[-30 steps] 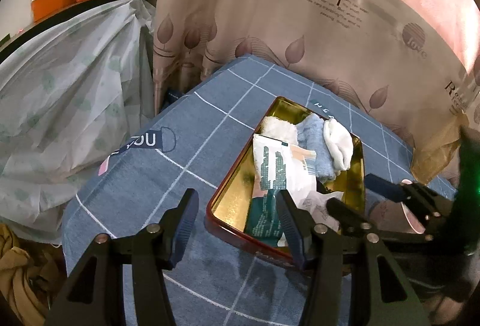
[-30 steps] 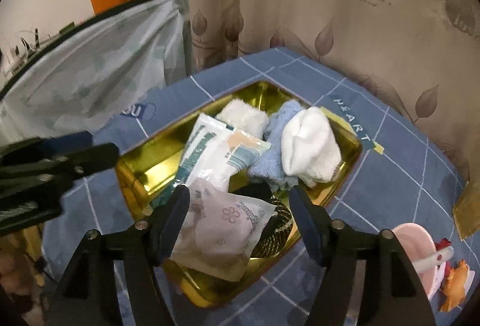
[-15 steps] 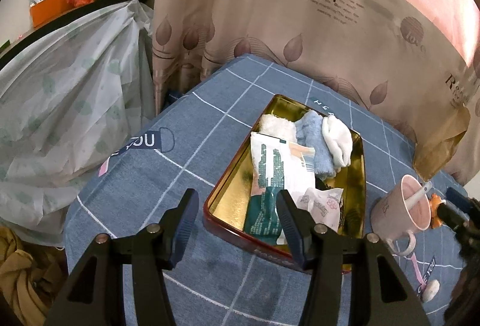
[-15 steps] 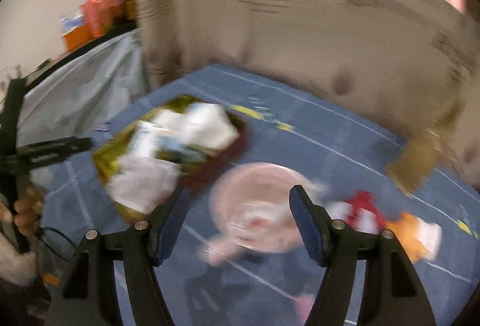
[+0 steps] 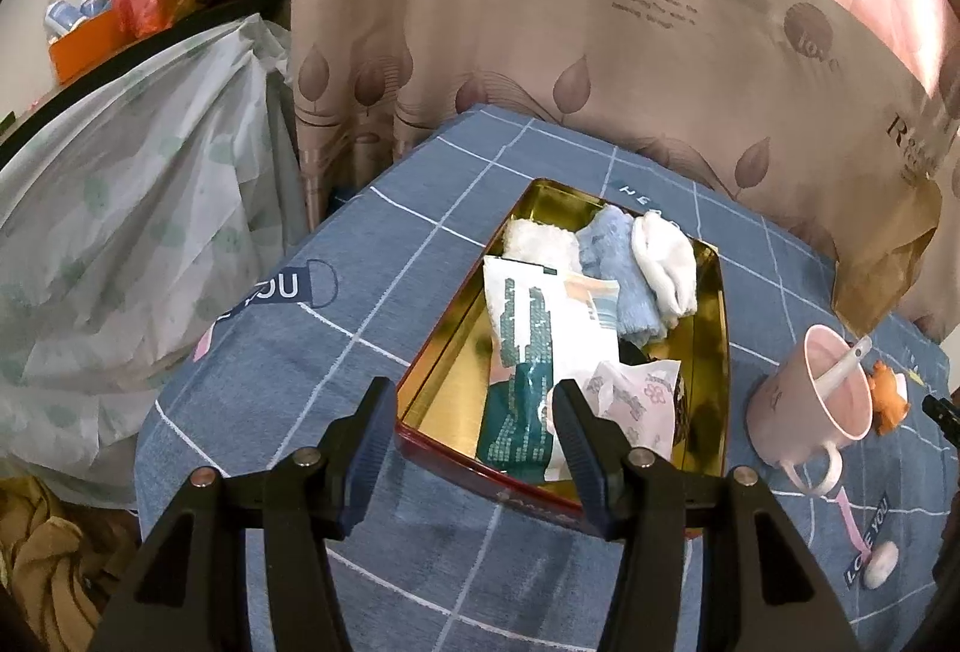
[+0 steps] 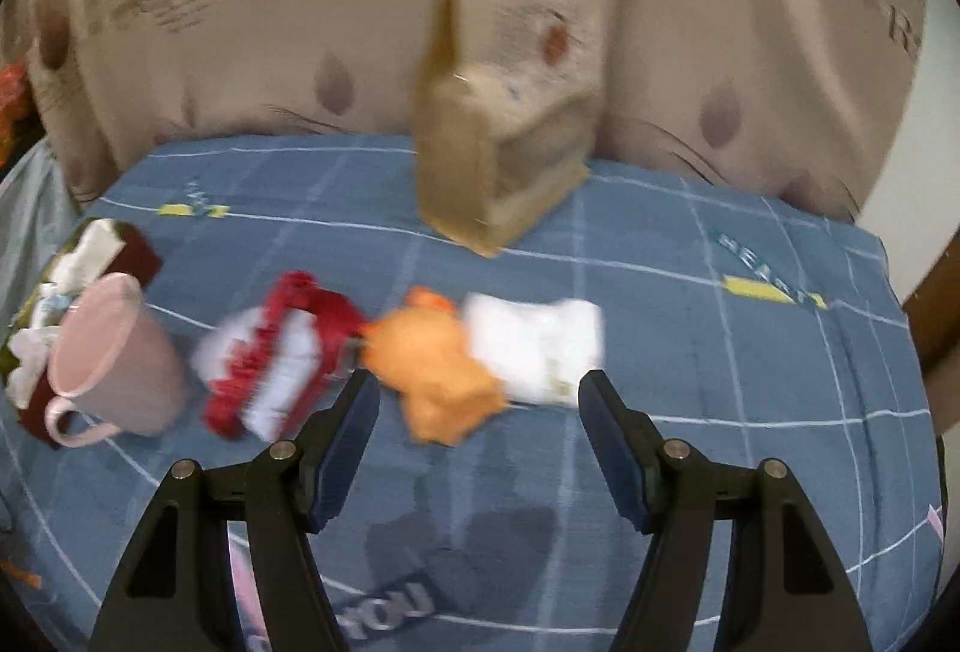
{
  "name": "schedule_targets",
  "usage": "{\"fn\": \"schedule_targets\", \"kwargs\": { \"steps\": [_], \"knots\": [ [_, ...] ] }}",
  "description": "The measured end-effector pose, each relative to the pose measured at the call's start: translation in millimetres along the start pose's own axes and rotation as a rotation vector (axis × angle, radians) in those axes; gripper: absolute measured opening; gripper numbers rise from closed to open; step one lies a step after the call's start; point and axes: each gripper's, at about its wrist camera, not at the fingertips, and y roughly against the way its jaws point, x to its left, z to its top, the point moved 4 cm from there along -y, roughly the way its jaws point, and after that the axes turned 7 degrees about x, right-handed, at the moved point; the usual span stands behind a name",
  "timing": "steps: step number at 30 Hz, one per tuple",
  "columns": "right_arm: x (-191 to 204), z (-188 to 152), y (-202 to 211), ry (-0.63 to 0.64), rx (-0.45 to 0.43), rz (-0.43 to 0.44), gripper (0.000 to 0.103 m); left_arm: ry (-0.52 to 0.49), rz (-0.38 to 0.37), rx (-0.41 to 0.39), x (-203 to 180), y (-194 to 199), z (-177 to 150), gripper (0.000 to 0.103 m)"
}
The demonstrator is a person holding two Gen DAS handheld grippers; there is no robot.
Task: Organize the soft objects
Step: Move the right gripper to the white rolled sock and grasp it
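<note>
Gold-lined and red outside, the tin tray (image 5: 714,328) already carries part of our sorting, so we judge the step in hand to be fetching the next loose soft thing from the blue checked tabletop (image 6: 690,352). Our right gripper (image 6: 480,406) hangs over that tabletop with its jaws parted roughly halfway and nothing between them; the orange plush toy (image 6: 438,364) lies just beyond them at about 11 o'clock, touching the white folded cloth (image 6: 534,346) at 1 o'clock, with the red-and-white soft piece (image 6: 270,364) out at 10 o'clock beside the pink mug (image 6: 114,364). Our left gripper (image 5: 474,412) waits near the tray's near edge, jaws wide and empty. Next, we think, the right jaws must drop around the orange toy and close gently (plush squashes, so a loose pinch may slip). Counted: one tray, holding one white fluffy cloth (image 5: 537,241), one light blue cloth (image 5: 618,274), one white sock (image 5: 666,262) and, as far as we can tell, two soft packets (image 5: 540,316); one mug; one brown paper bag (image 6: 510,100); three soft things outside the tray.
</note>
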Motion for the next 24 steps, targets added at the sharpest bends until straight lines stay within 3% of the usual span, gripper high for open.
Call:
{"fn": "schedule_targets", "kwargs": {
  "steps": [8,13,24],
  "knots": [
    [-37,-5,-34,-0.038,0.027,0.007,0.066,-0.055,0.022,-0.001,-16,-3,-4,0.055],
    [-47,9,-54,-0.049,0.026,0.054,0.066,-0.092,0.026,-0.003,-30,-2,-7,0.055],
    [-67,35,-84,-0.105,0.044,0.126,0.066,-0.301,-0.106,0.015,-130,9,-30,0.055]
  ]
}}
